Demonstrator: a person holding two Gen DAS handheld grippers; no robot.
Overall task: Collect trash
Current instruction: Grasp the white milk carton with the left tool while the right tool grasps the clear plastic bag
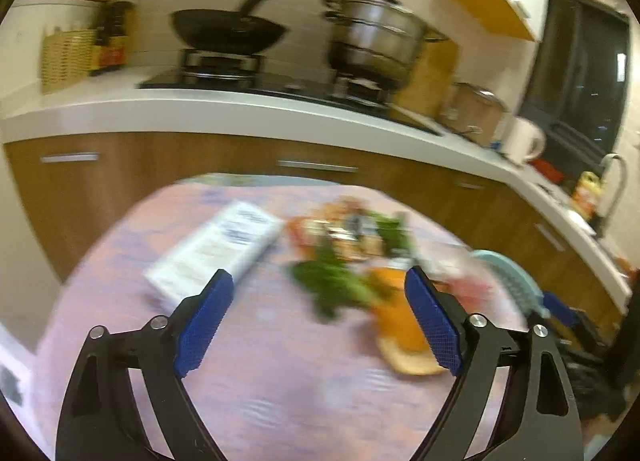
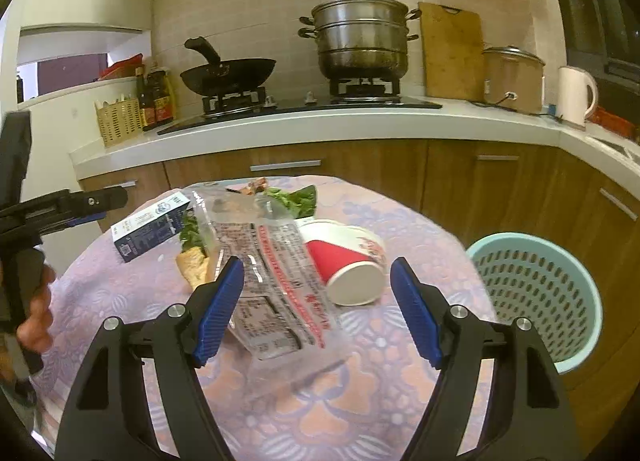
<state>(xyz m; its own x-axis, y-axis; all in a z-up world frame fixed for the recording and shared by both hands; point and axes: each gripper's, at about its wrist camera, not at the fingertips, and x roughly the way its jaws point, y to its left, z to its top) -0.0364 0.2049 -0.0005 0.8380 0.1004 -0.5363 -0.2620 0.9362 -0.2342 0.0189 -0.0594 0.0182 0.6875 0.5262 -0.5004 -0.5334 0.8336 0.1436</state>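
Trash lies on a small table with a pink floral cloth (image 2: 340, 401): a clear plastic bag with red print (image 2: 276, 281), a red and white paper cup (image 2: 344, 261) on its side, a blue and white carton (image 2: 150, 227), green leaves (image 2: 296, 199) and a peel (image 2: 196, 261). My right gripper (image 2: 318, 281) is open and empty, just above the bag and cup. My left gripper (image 1: 318, 293) is open and empty above the table, with the carton (image 1: 216, 249), leaves (image 1: 332, 281) and an orange peel (image 1: 400, 321) ahead; this view is blurred.
A light blue perforated basket (image 2: 536, 293) stands to the right of the table; it also shows in the left wrist view (image 1: 516, 281). Behind is a kitchen counter (image 2: 320, 121) with a wok, a steamer pot, bottles and a kettle. Wooden cabinets stand below.
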